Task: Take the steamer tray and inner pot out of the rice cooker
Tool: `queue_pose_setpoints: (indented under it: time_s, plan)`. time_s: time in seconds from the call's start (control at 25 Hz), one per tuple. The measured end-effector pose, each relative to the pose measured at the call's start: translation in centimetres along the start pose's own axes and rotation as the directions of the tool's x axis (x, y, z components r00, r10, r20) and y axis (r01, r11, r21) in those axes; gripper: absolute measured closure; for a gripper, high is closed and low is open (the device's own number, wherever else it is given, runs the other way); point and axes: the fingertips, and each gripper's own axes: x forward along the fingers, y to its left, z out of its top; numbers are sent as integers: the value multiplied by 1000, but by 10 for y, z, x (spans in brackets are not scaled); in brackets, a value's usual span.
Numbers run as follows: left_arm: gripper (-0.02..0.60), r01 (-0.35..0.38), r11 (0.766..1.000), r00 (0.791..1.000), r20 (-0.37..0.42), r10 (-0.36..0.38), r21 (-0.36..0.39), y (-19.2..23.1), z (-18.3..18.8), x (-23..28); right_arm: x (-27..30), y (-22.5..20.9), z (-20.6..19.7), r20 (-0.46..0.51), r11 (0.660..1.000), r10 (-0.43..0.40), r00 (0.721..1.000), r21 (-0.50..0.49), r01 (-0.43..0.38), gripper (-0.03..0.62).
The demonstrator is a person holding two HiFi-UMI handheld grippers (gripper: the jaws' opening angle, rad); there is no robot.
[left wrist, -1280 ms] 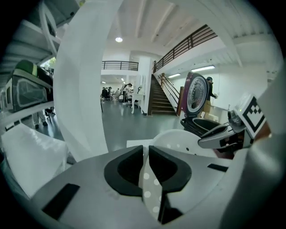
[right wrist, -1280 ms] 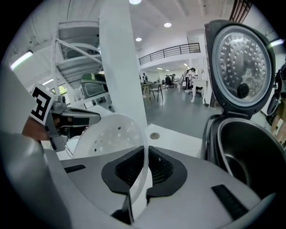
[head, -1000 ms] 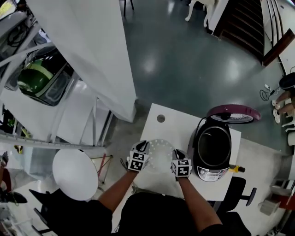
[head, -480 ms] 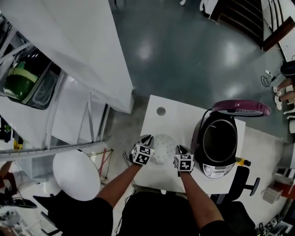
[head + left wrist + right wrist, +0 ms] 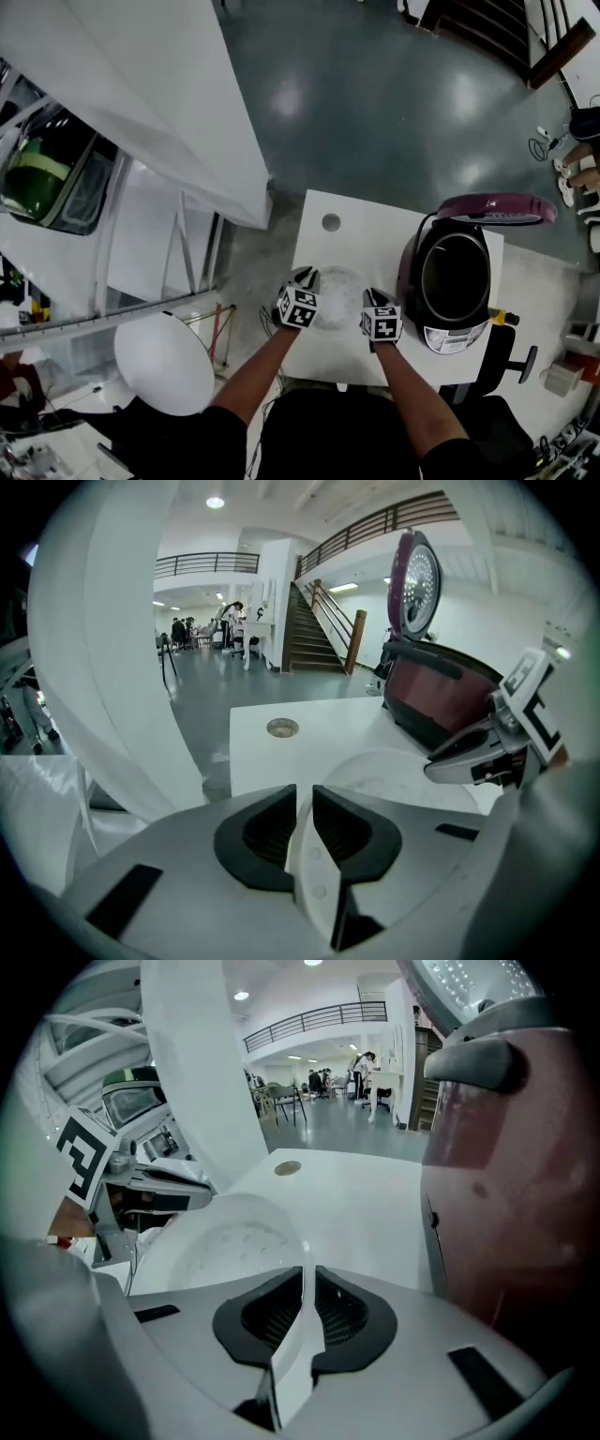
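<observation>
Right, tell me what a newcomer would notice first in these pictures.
The pale, perforated steamer tray stands out first. The left gripper and the right gripper pinch it at opposite rims, low over the white table. To its right sits the dark rice cooker, with its maroon lid standing open and the inner pot inside.
</observation>
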Motion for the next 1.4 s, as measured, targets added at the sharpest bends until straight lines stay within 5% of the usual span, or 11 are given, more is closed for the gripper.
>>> queue_pose_setpoints:
  time_s: [0.24, 0.4, 0.52, 0.64, 0.76, 1.0, 1.16, 1.4]
  plan:
    - [412, -19, 1000, 1000, -23, 19, 3, 8, -3, -5, -17, -4, 12, 37, 998, -58, 998, -23, 59, 497]
    - [402, -24, 1000, 999, 36, 24, 2, 12, 15, -29, -39, 8, 27, 99, 998, -44, 994, -46, 49, 496]
    - [445, -16, 1000, 997, 81, 17, -19, 5, 32, -50, -64, 14, 43, 163, 985, -58, 985, -150, 82, 512]
    - [562, 29, 999, 995, 93, -31, 23, -15, 42, -68, -90, 26, 55, 214, 982, -2, 977, -186, 42, 557]
    - [568, 71, 997, 987, 142, -72, 18, -39, 57, -88, -120, 31, 66, 273, 991, 54, 961, -133, -18, 577]
    - [571, 77, 988, 970, 239, -43, -135, -75, 85, -119, -189, 21, 81, 385, 991, 137, 913, -55, -126, 579]
    - [571, 72, 986, 962, 270, -29, -148, -112, 108, -125, -227, -12, 92, 460, 977, 157, 874, 57, -206, 579]
    - [571, 90, 977, 947, 321, -24, -194, -175, 146, -123, -269, -59, 104, 532, 975, 182, 827, 11, -222, 579]
